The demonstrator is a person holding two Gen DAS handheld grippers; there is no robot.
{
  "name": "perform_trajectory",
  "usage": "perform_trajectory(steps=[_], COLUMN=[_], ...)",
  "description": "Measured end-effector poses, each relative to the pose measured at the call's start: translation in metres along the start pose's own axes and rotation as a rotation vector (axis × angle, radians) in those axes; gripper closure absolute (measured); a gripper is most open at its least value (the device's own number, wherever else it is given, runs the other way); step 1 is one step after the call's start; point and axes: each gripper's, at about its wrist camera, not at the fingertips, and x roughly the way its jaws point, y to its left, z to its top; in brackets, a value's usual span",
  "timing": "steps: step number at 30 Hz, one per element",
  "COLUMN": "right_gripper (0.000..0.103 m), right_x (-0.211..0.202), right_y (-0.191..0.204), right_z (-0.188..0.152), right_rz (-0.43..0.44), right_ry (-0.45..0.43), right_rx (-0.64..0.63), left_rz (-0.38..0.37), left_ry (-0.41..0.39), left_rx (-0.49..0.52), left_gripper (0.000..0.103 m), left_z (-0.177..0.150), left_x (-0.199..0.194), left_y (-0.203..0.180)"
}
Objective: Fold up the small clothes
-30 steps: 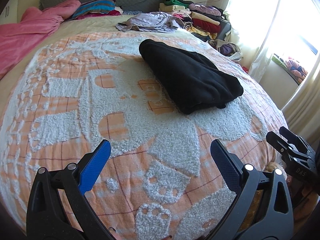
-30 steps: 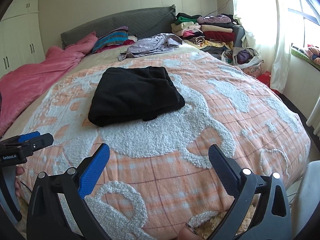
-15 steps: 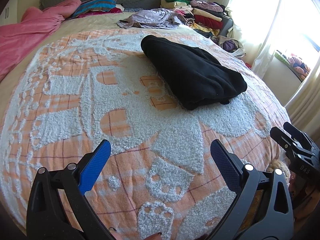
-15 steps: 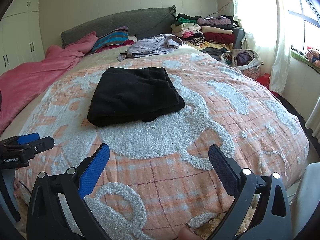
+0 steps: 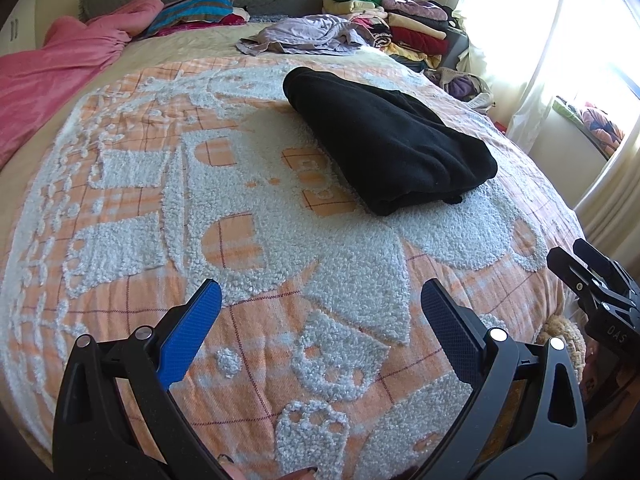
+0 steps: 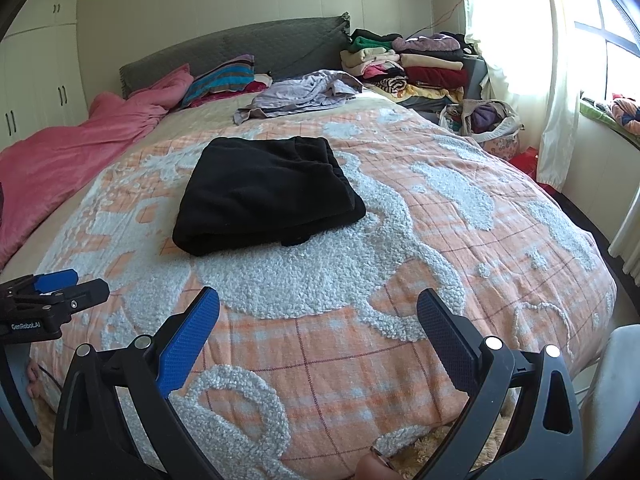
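Note:
A folded black garment [image 5: 384, 140] [image 6: 264, 192] lies flat on the orange and white bedspread [image 5: 240, 240] [image 6: 400, 240], near the middle of the bed. My left gripper [image 5: 318, 300] is open over the near edge of the bed, well short of the garment, with nothing between its fingers. My right gripper [image 6: 318, 304] is open too, empty, and also short of the garment. In the left wrist view the right gripper [image 5: 592, 276] shows at the right edge. In the right wrist view the left gripper [image 6: 52, 288] shows at the left edge.
A crumpled lilac garment [image 5: 304, 36] [image 6: 300, 92] lies farther up the bed. A pink quilt [image 5: 52, 76] [image 6: 76, 144] covers the left side. Stacked folded clothes [image 6: 408, 64] and a bag of clothes [image 6: 484, 120] stand at the right, by the curtain [image 6: 516, 40].
Both grippers have drifted slightly, so the black garment sits a little differently in each view. Both stay open. The garment itself has not moved.

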Motion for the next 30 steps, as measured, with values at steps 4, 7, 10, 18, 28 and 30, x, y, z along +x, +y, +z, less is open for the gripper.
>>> perform_trajectory(steps=[4,7,10,18,28,30], right_gripper=[0.005,0.005,0.005,0.005,0.005,0.005], right_x=[0.0,-0.0005,-0.0007,-0.0007,-0.0006,-0.0001], right_y=[-0.0002,0.0001,-0.0007,-0.0009,-0.0009,-0.0014], right_z=[0.0001,-0.0003,-0.0001,-0.0003,-0.0013,-0.0025], right_rz=[0.0,-0.001,-0.003,-0.004,-0.007,-0.009], right_ry=[0.0,0.001,-0.002,-0.001,-0.002,0.0], right_rx=[-0.001,0.0,0.0,-0.001,-0.007,-0.01], left_rz=[0.004,0.004,0.003,0.01,0.013,0.015], left_ry=[0.003,0.003,0.006,0.015,0.017,0.018], left_rx=[0.002,0.002,0.001,0.003,0.007,0.006], left_gripper=[0.01,0.01,0.01,0.01,0.01,0.01], left_z=[0.0,0.0003,0.0004,0.0001,-0.0008,-0.0014], left_x=[-0.0002,-0.0006,-0.0003,0.0006,0.0004,-0.0002], left_y=[0.0004,0.0006,0.0003,-0.0005,0.0007,0.0006])
